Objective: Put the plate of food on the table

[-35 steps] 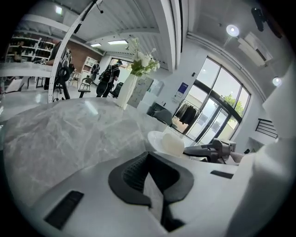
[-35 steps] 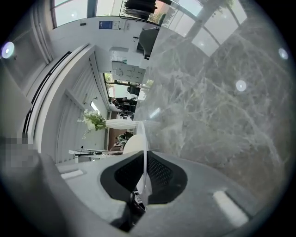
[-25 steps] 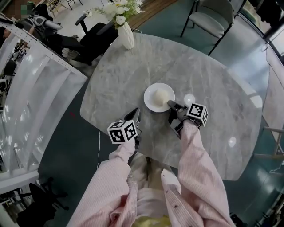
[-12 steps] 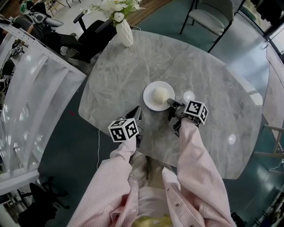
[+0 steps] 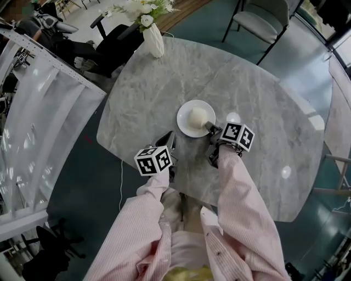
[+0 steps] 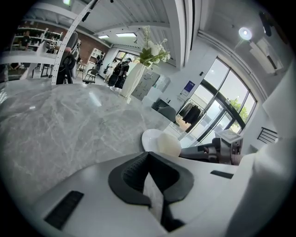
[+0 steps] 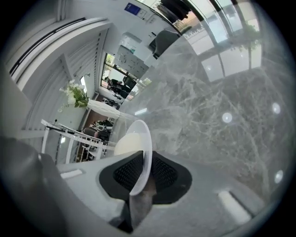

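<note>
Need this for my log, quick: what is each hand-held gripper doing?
Left hand-held gripper: closed, empty.
Right hand-held gripper: jaws opening, plate rim between them.

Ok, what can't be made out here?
Food: a pale lump, too small in head view to identify; in right gripper view the plate rim covers most of it.
Flowers: cut off by head view's top edge.
Table: near edge hidden by the sleeves, head view.
Background people: too small, left gripper view.
</note>
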A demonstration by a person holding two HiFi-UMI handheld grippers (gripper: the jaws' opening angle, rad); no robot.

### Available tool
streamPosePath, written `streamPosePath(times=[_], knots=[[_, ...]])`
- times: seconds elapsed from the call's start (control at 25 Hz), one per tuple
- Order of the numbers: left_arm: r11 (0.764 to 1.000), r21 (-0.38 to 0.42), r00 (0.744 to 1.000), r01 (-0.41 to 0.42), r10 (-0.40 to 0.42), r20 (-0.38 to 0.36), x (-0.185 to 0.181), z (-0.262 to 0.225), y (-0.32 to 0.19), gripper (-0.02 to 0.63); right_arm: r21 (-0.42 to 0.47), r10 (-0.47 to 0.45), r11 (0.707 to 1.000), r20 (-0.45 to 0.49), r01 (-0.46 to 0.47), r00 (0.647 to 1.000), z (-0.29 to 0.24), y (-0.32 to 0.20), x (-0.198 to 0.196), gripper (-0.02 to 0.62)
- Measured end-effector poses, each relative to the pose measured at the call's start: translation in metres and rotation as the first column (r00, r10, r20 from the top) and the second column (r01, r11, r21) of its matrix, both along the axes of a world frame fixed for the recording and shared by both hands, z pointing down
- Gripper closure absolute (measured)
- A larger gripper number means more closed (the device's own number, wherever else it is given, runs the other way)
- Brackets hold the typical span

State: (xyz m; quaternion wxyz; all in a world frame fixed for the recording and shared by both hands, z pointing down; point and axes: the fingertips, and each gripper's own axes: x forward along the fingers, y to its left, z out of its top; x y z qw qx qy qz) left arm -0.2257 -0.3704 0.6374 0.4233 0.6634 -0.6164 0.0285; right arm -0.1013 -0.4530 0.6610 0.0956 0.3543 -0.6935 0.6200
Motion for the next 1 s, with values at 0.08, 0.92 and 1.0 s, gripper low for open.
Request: streamPosePath(times=[0.08, 0.92, 1.0], knots=[[1.0, -0.003, 1.0, 0.002, -0.002, 0.0, 0.0, 0.001, 0.0, 0.615, 0.043, -0.032, 0.998, -0.064, 0.035, 0.997, 0.0, 0.0, -0.001, 0.552], [1.0, 0.001, 1.0, 0.004, -0.004, 0.011, 0.006, -0.005, 0.002, 0.615, 0.209, -0.166, 0.936, -0.453, 0.285, 0.876, -0.002, 0.005, 0.009, 0.469], [1.0, 0.002, 1.0, 0.003, -0.003, 0.013, 0.006, -0.005, 0.003, 0.615, 0.212, -0.163, 0.933, -0.466, 0.289, 0.869, -0.002, 0.007, 0.011, 0.469]])
